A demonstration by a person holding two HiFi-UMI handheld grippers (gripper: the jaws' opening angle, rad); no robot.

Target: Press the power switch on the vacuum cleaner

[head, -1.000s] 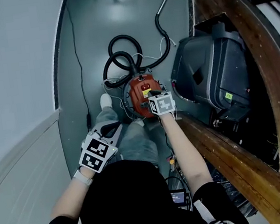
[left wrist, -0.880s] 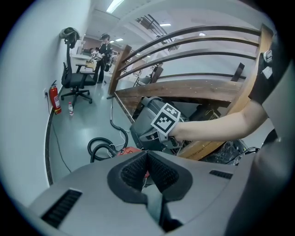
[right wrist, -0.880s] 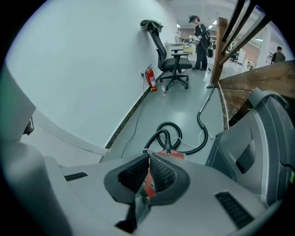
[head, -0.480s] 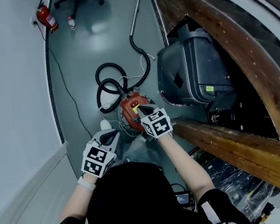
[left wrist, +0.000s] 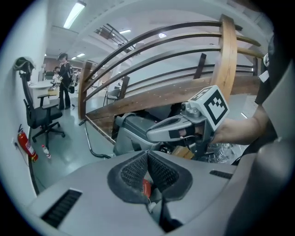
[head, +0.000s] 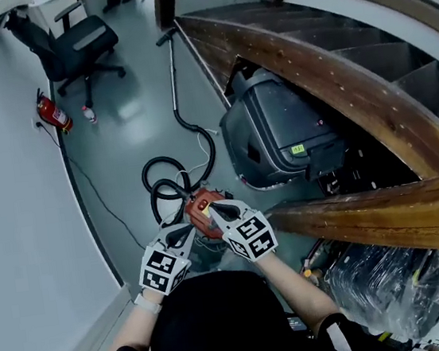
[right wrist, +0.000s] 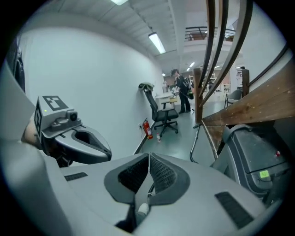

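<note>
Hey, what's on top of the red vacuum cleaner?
A small yellow label shows on the red vacuum cleaner. The shut left tool and right tool cover its near part, so any switch there is hidden.

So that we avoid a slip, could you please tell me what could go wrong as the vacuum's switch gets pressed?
1. The right gripper and left gripper, both shut, hover close together over the small red vacuum cleaner; they may knock each other or hide the switch.
2. The coiled black hose lies against the vacuum; a gripper or foot could snag it.
</note>
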